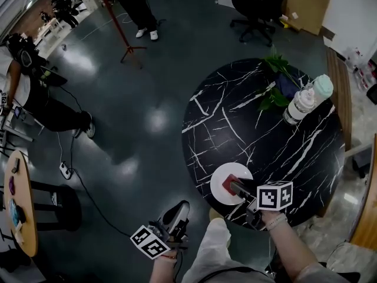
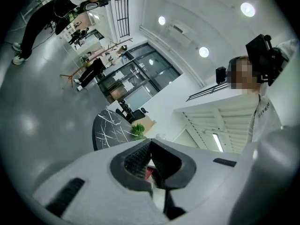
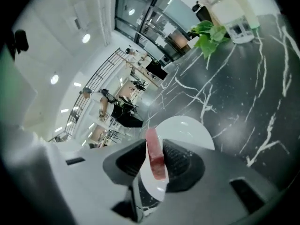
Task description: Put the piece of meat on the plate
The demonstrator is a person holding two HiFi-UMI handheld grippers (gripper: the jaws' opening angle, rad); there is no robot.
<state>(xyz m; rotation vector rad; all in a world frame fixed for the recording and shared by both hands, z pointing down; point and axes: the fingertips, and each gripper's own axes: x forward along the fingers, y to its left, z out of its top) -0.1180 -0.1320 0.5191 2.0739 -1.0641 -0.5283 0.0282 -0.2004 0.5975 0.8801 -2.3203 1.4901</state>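
Observation:
A white plate (image 1: 218, 193) sits near the front edge of the round black marble table (image 1: 259, 134). My right gripper (image 1: 234, 187) is shut on the red piece of meat (image 1: 228, 184) and holds it just over the plate. In the right gripper view the meat (image 3: 155, 154) stands on edge between the pads, with the plate (image 3: 190, 129) right behind it. My left gripper (image 1: 178, 213) hangs off the table at the lower left, over the floor. Its jaws meet at the tips (image 2: 151, 144) and hold nothing.
A clear bottle (image 1: 300, 104) and a green plant (image 1: 275, 78) stand at the table's far side. A person (image 1: 138, 7), a red stand (image 1: 121, 34) and an office chair (image 1: 254, 7) are beyond on the floor. A wooden side table (image 1: 22, 208) is at the left.

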